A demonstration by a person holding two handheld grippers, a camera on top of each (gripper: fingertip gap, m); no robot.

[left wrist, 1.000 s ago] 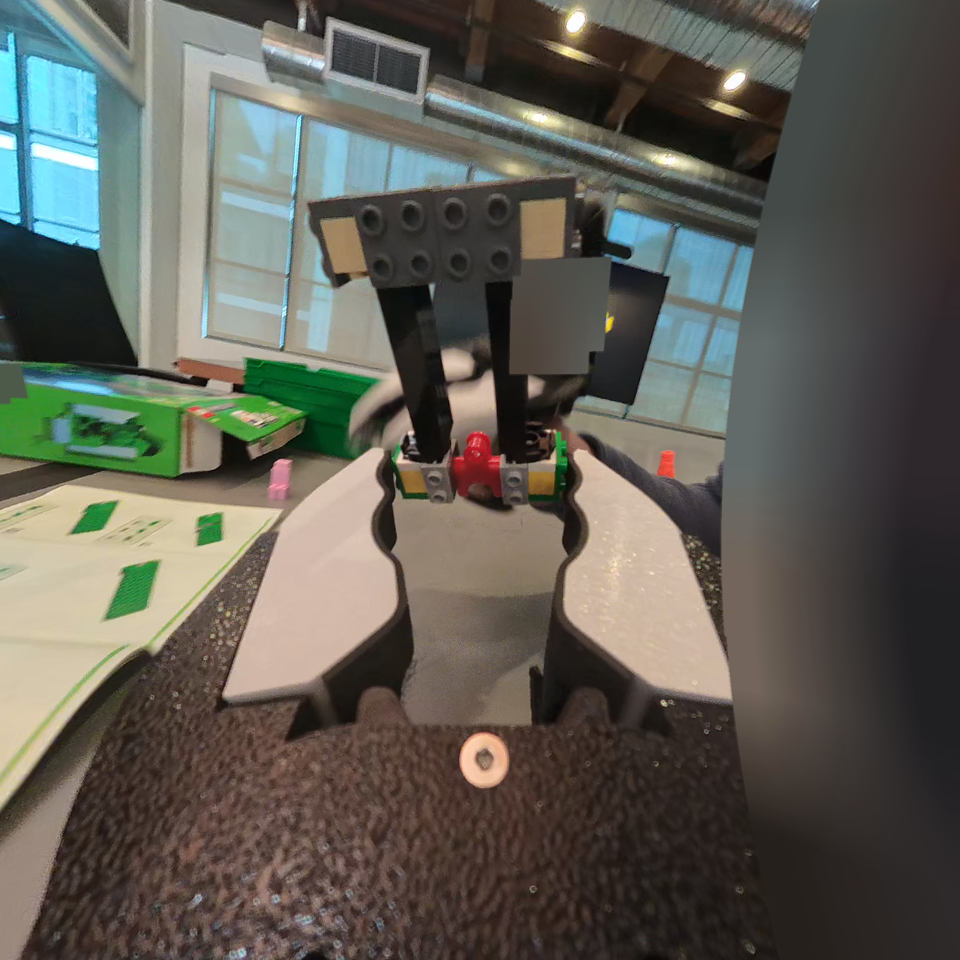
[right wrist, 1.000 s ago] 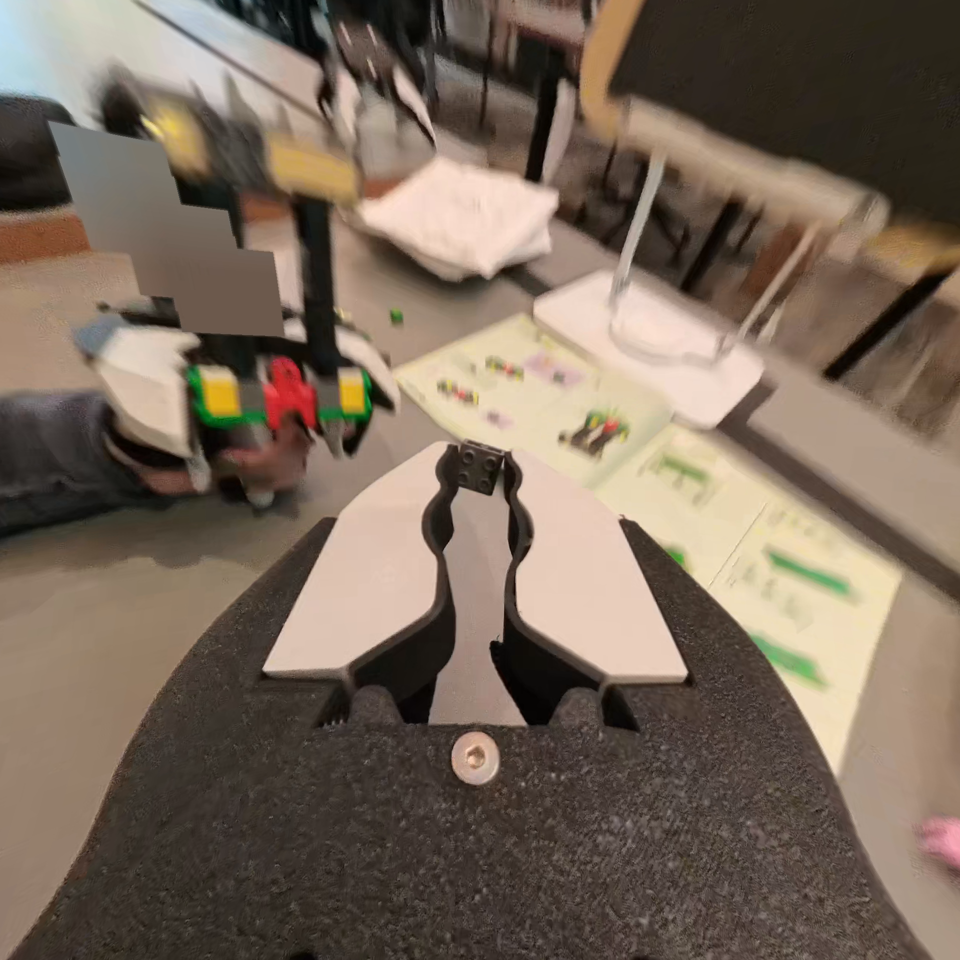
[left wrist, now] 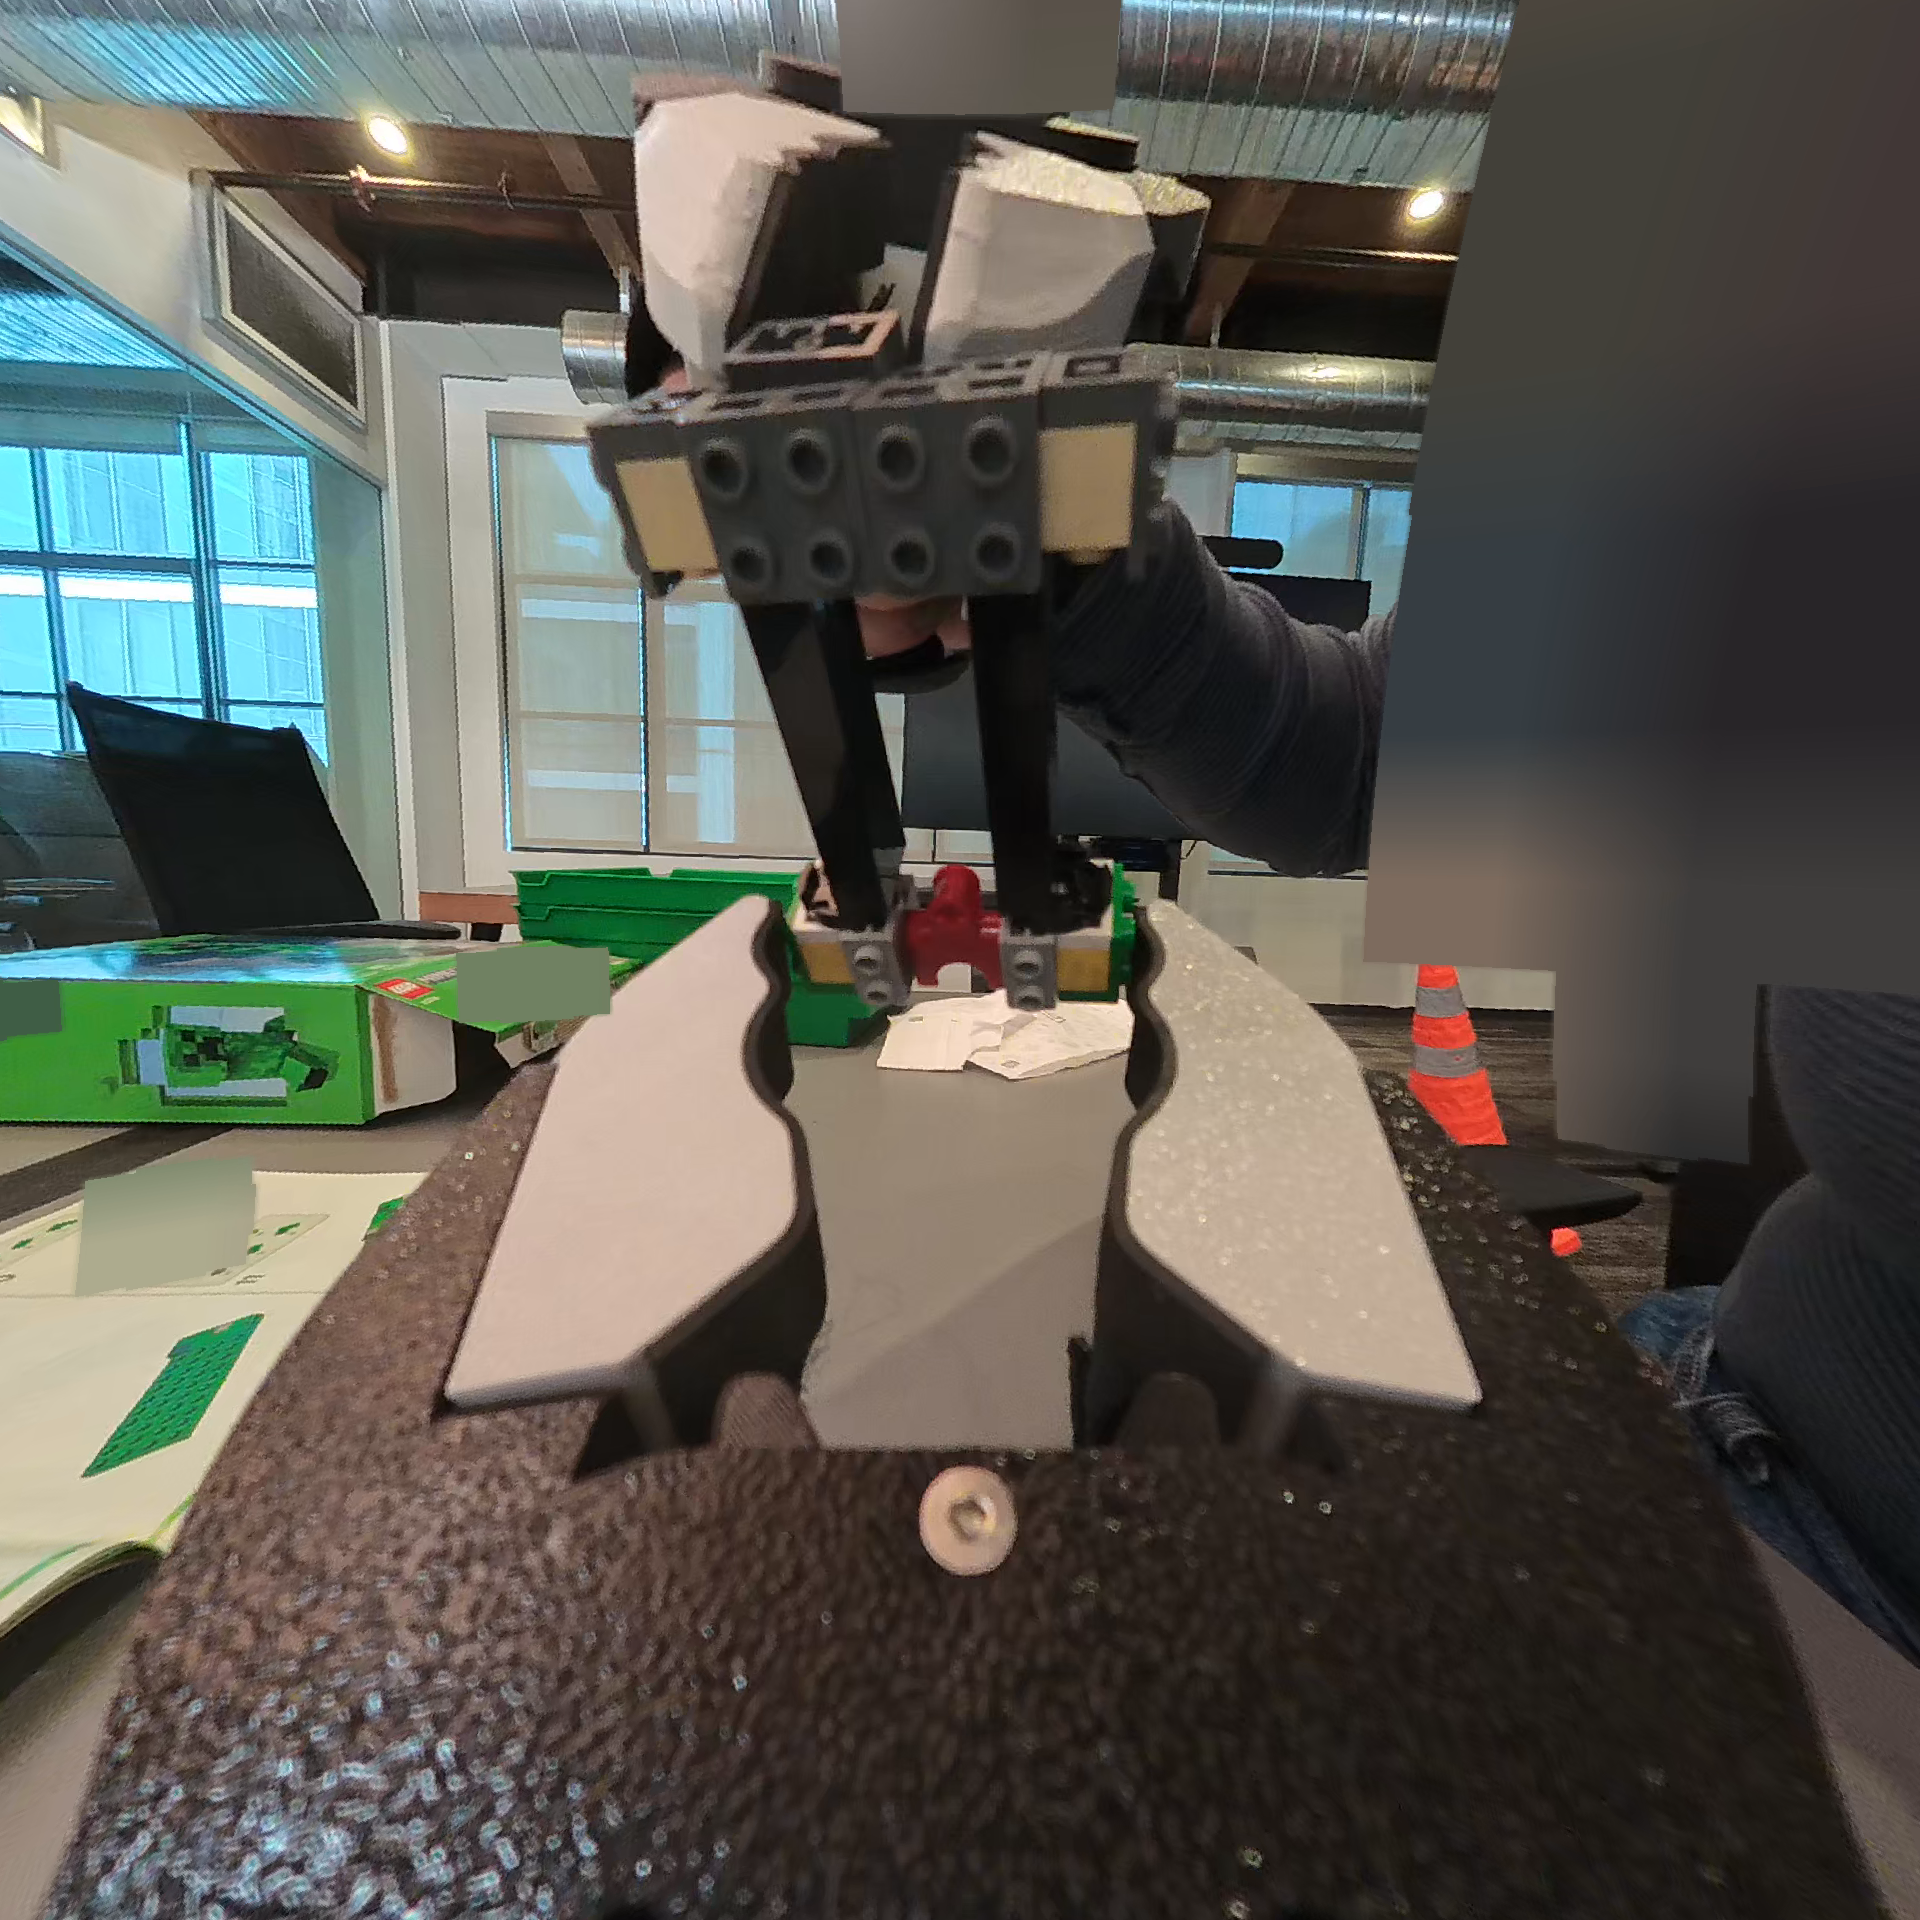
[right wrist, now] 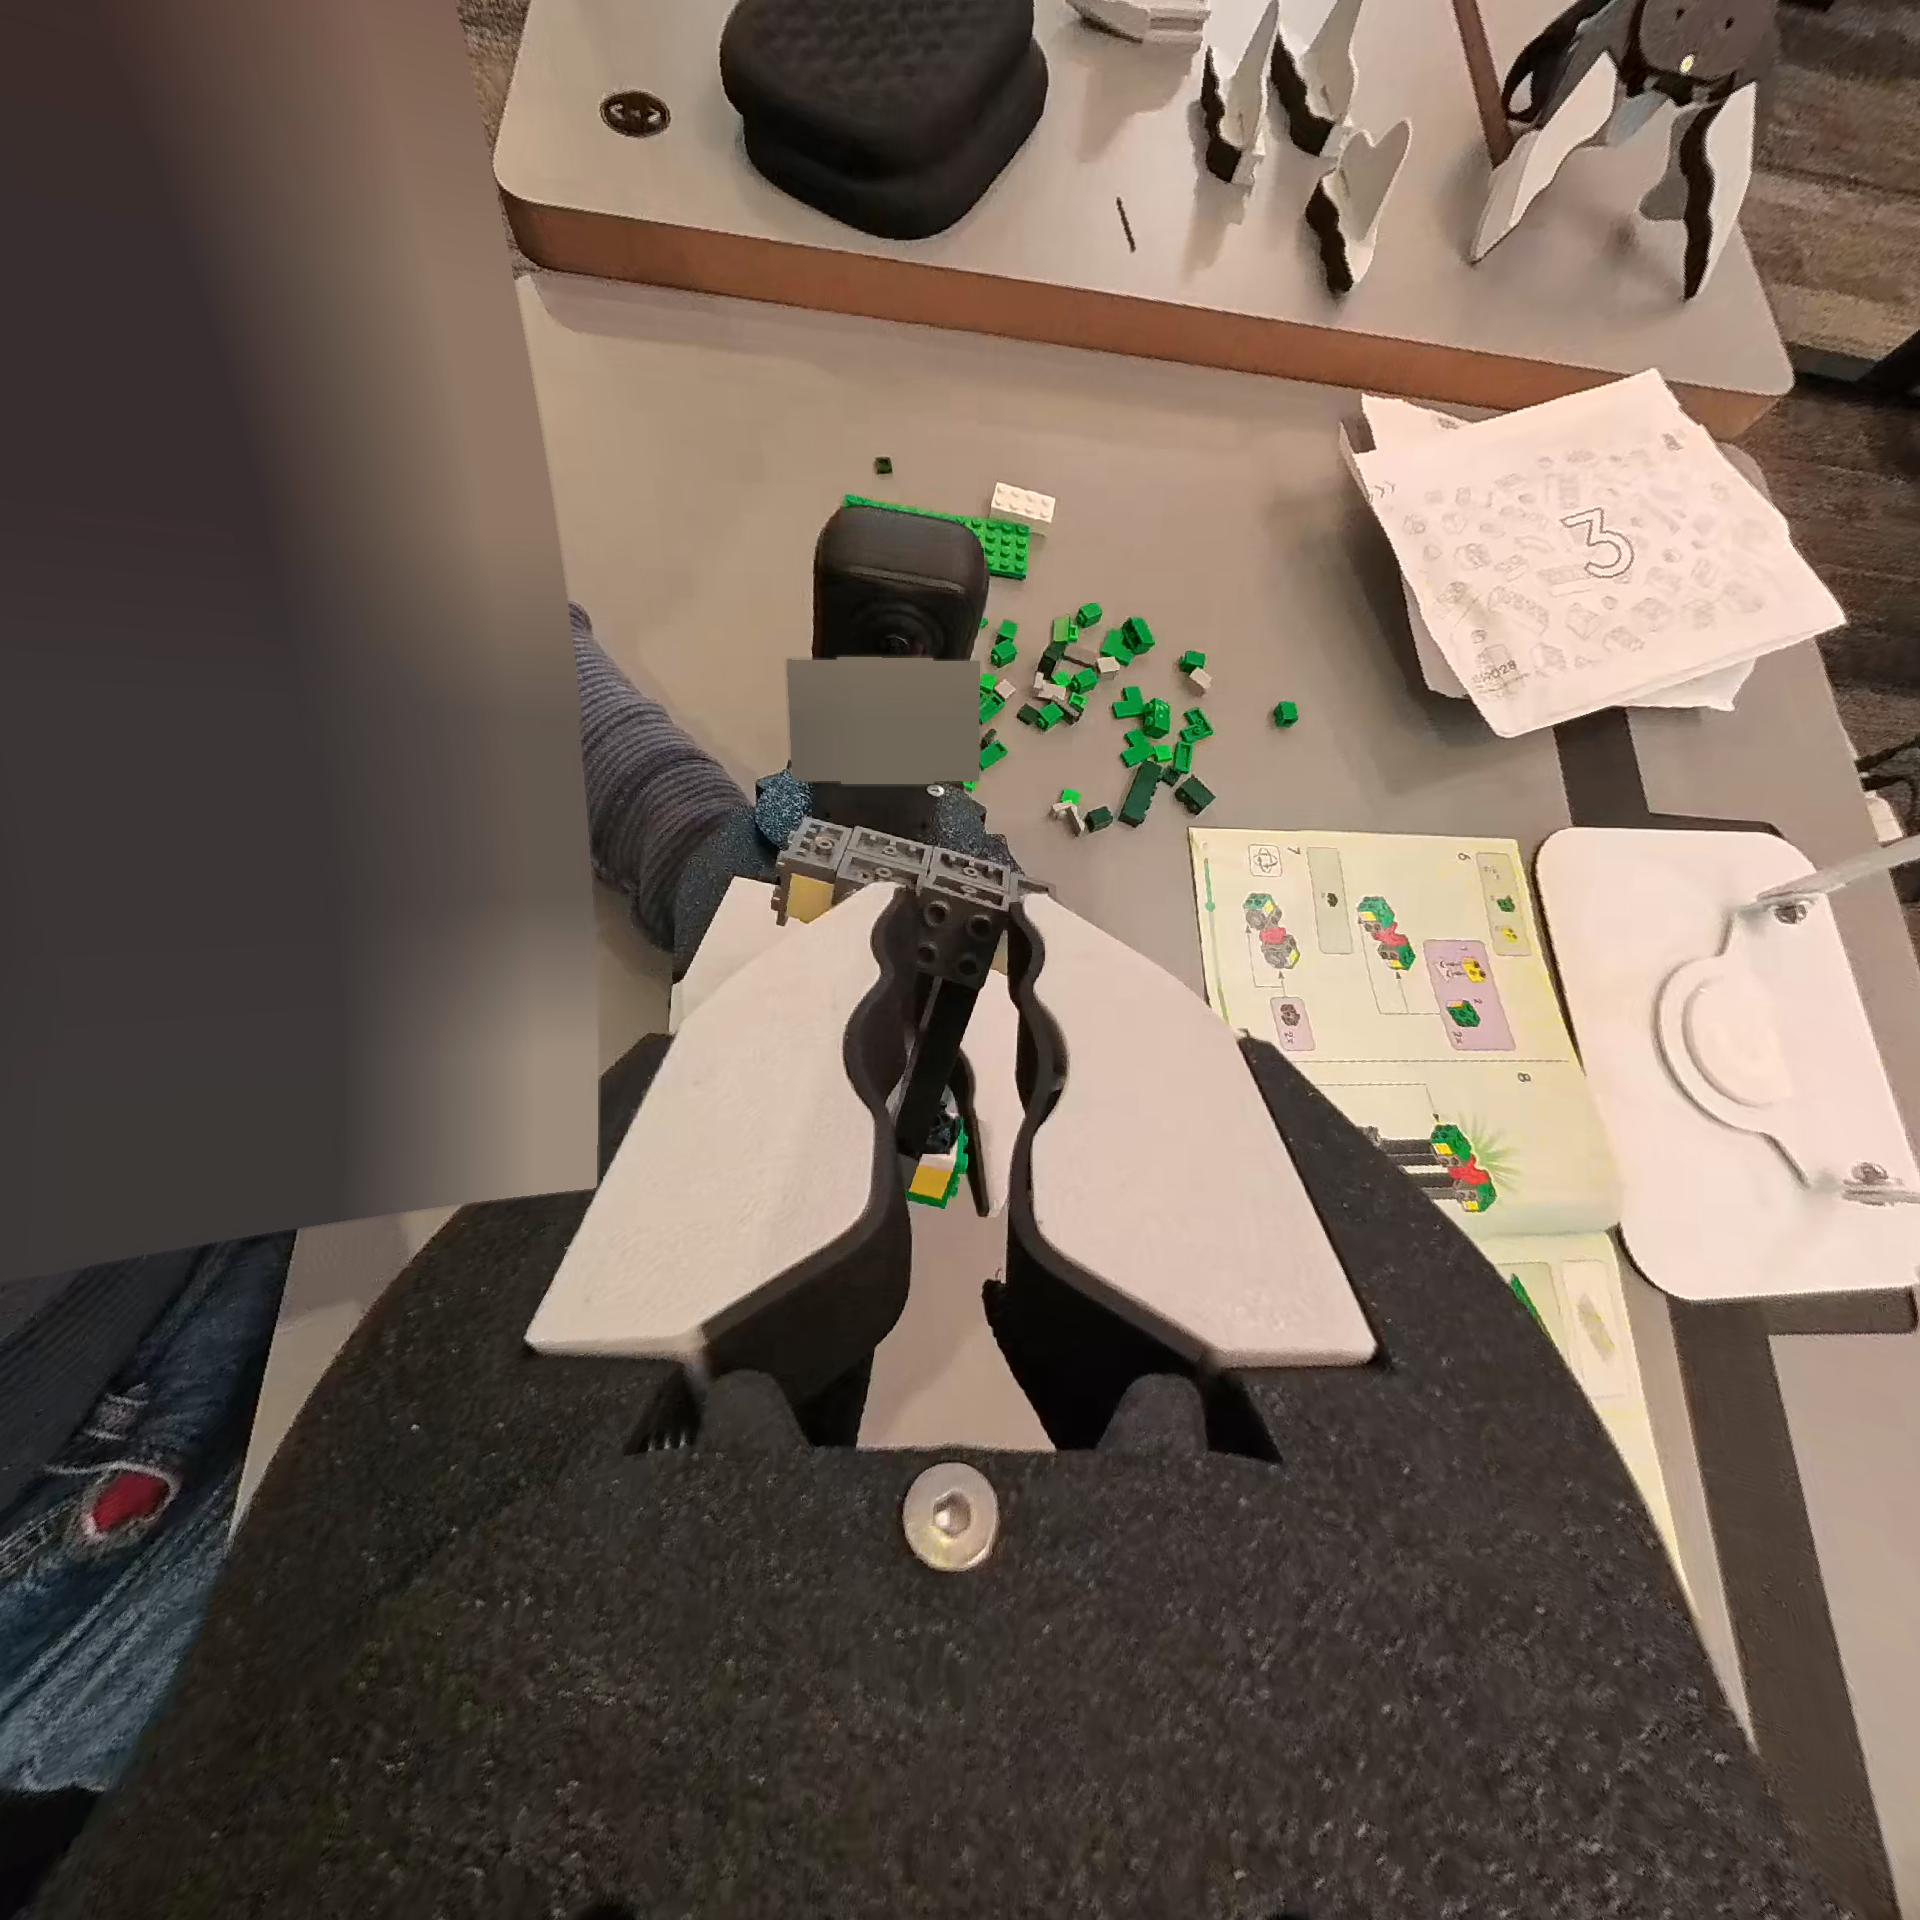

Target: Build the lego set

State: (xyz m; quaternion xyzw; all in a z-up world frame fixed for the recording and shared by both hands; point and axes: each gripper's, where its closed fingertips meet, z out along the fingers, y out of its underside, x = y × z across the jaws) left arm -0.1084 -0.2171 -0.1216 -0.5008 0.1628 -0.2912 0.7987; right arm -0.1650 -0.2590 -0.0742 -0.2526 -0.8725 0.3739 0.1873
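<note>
Your right tongs (right wrist: 943, 925), a second earlier well apart from the half-built grey, black, green and red lego model (left wrist: 914, 665), had come down clenched on a small dark grey studded brick (right wrist: 954, 930) at its top. Your left tongs (left wrist: 956, 935) gripped the model's base. Beyond the model, loose green bricks (right wrist: 1122, 707) littered the grey table (right wrist: 1299, 623).
</note>
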